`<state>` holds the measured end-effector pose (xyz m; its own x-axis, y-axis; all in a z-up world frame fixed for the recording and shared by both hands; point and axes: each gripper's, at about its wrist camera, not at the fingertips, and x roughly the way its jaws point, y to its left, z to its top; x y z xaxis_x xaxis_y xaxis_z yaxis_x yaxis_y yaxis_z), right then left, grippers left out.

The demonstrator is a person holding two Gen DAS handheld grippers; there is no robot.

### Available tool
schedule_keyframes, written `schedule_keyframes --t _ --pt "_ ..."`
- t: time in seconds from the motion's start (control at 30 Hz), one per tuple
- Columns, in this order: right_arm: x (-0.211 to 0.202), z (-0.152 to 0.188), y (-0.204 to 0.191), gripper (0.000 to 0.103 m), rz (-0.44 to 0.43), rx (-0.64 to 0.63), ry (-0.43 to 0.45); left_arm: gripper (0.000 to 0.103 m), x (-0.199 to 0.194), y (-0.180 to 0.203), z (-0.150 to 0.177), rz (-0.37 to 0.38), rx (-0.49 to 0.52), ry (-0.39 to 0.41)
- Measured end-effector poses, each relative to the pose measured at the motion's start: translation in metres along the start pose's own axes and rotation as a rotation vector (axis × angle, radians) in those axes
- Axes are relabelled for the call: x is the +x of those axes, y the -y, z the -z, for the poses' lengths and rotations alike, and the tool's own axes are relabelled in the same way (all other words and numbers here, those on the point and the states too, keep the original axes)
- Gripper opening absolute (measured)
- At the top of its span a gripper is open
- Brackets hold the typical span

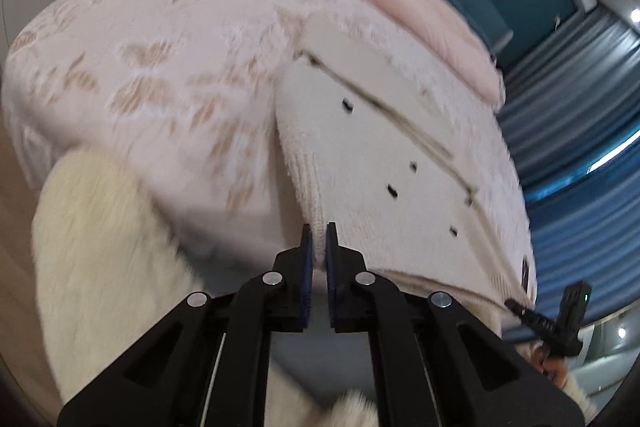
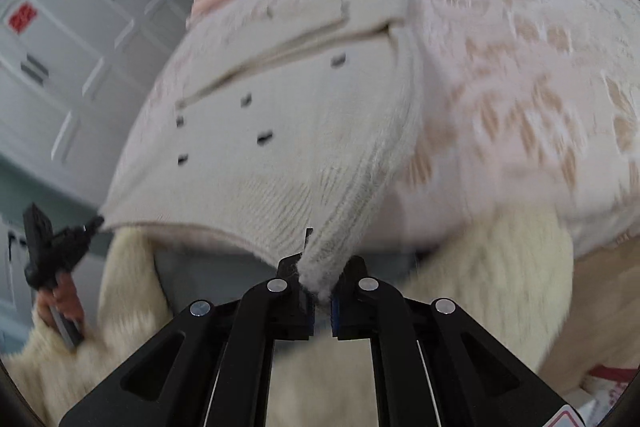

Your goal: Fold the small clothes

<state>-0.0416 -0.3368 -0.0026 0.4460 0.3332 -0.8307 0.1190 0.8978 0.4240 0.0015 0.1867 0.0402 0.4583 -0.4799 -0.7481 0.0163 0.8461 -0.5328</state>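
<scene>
Spread across a bed covered in a pink leaf-patterned blanket (image 1: 160, 75) lies the cream knitted cardigan with small dark buttons (image 1: 384, 163). Through the left wrist view, my left gripper (image 1: 319, 251) is clamped on its ribbed hem corner, the garment stretching away ahead. Through the right wrist view, my right gripper (image 2: 320, 283) pinches the opposite hem corner, bunched between the pads. I judge the hem runs taut between both hands, ready to carry forward toward the collar.
</scene>
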Motion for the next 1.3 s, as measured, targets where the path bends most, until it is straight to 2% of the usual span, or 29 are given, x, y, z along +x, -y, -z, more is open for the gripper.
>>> schedule_keyframes --t 0.13,0.17,0.23,0.27,0.33,0.37,0.4,0.47,0.5,0.53,0.57,0.6,0.63,0.7,0.73,0.77,0.83,0.87,0.9,0.93,1.0,1.07,1.17,1.23,1.27,1.3 --pt "-0.012 0.047 -0.007 0.005 0.013 -0.082 -0.157 0.003 -0.027 0.009 0.040 -0.004 0.075 -0.118" --pt "-0.020 0.059 -0.009 0.005 0.005 -0.090 -0.185 0.003 -0.038 0.014 0.049 -0.010 0.102 -0.139" --pt "-0.035 0.069 -0.011 0.005 -0.005 -0.074 -0.199 0.003 -0.053 0.020 0.051 -0.004 0.092 -0.160" --pt "-0.041 0.066 -0.012 0.005 -0.013 -0.064 -0.187 0.003 -0.061 0.024 0.044 0.014 0.077 -0.156" --pt "-0.053 0.047 -0.017 0.005 -0.016 -0.075 -0.128 0.003 -0.072 0.040 0.021 0.024 0.111 -0.089" --pt "-0.061 0.023 -0.021 0.005 -0.016 -0.089 -0.057 0.004 -0.074 0.046 0.007 0.042 0.124 -0.053" --pt "-0.066 -0.001 -0.022 0.005 -0.014 -0.092 0.005 0.004 -0.072 0.057 -0.020 0.070 0.150 0.002" --pt "-0.068 -0.053 -0.018 0.005 -0.011 -0.073 0.140 0.004 -0.058 0.072 -0.061 0.066 0.209 0.085" --pt "-0.064 -0.081 -0.013 0.005 -0.014 -0.051 0.204 0.004 -0.036 0.080 -0.090 0.014 0.238 0.138" --pt "-0.058 -0.099 -0.009 0.006 -0.015 -0.026 0.246 0.005 -0.021 0.085 -0.104 0.002 0.247 0.149" --pt "-0.038 -0.131 0.002 0.006 -0.036 0.025 0.294 0.007 0.009 0.090 -0.127 -0.011 0.270 0.156" --pt "-0.025 -0.142 0.006 0.009 -0.039 0.049 0.303 0.008 0.031 0.093 -0.137 -0.064 0.284 0.174" --pt "0.001 -0.161 0.015 0.012 -0.005 0.082 0.312 0.010 0.055 0.094 -0.146 -0.112 0.308 0.179" --pt "0.029 -0.169 0.022 0.021 0.095 0.136 0.326 0.025 0.112 0.087 -0.160 -0.224 0.323 0.139" --pt "0.040 -0.170 0.024 0.027 0.151 0.164 0.338 0.029 0.133 0.081 -0.162 -0.279 0.311 0.109" --pt "0.047 -0.166 0.026 0.032 0.198 0.197 0.356 0.031 0.142 0.076 -0.165 -0.298 0.301 0.098" --pt "0.047 -0.156 0.029 0.056 0.188 0.215 0.397 0.048 0.149 0.065 -0.163 -0.284 0.291 0.107" --pt "0.045 -0.148 0.030 0.063 0.193 0.202 0.429 0.071 0.145 0.064 -0.160 -0.265 0.296 0.130" --pt "0.047 -0.146 0.030 0.070 0.212 0.189 0.447 0.087 0.144 0.062 -0.159 -0.264 0.303 0.156" --pt "0.048 -0.142 0.030 0.070 0.249 0.156 0.454 0.090 0.143 0.061 -0.159 -0.261 0.315 0.174" --pt "0.058 -0.147 0.033 0.070 0.300 0.093 0.421 0.090 0.156 0.062 -0.164 -0.254 0.346 0.144" --pt "0.069 -0.152 0.034 0.070 0.338 0.067 0.387 0.090 0.178 0.060 -0.171 -0.251 0.343 0.079" --pt "0.088 -0.161 0.041 0.070 0.301 0.109 0.355 0.090 0.206 0.057 -0.174 -0.240 0.302 0.010" --pt "0.101 -0.165 0.045 0.070 0.270 0.141 0.332 0.090 0.222 0.054 -0.173 -0.206 0.258 -0.046" --pt "0.107 -0.165 0.044 0.070 0.253 0.152 0.320 0.088 0.228 0.053 -0.172 -0.193 0.240 -0.069" --pt "0.111 -0.164 0.042 0.071 0.243 0.163 0.312 0.081 0.230 0.052 -0.169 -0.198 0.235 -0.074"
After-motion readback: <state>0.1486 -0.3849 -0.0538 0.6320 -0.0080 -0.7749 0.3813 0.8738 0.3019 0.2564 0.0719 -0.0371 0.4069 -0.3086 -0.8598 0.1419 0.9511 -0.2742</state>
